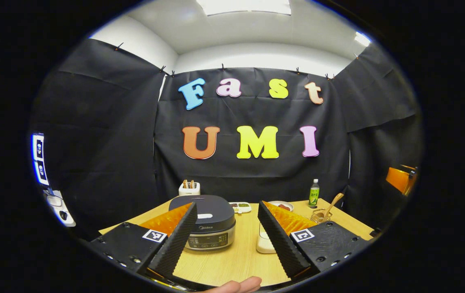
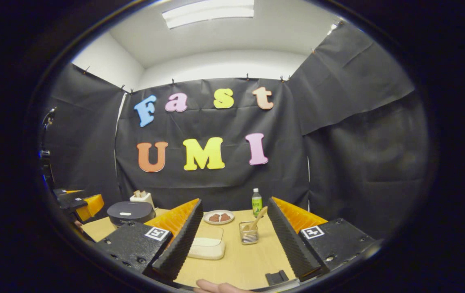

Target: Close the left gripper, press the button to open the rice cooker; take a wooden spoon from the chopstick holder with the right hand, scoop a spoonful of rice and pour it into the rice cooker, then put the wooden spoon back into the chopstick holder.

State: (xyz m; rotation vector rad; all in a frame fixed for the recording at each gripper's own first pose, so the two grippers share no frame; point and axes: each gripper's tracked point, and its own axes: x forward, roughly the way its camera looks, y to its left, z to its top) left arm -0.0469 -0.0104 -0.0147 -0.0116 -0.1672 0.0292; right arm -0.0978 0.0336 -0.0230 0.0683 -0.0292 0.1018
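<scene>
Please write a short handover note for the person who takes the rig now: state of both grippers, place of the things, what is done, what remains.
Left hand-held gripper: open, empty, facing the rice cooker, lid closed.
Right hand-held gripper: open, empty, facing the chopstick holder, with the wooden spoon standing in it.
Rice container lies on the table, beside the holder.
Done: nothing yet.
Left: close left gripper, press the button, take spoon, scoop rice, pour into cooker, return spoon.

Both views low, facing table [image 1: 232, 260], wall
</scene>
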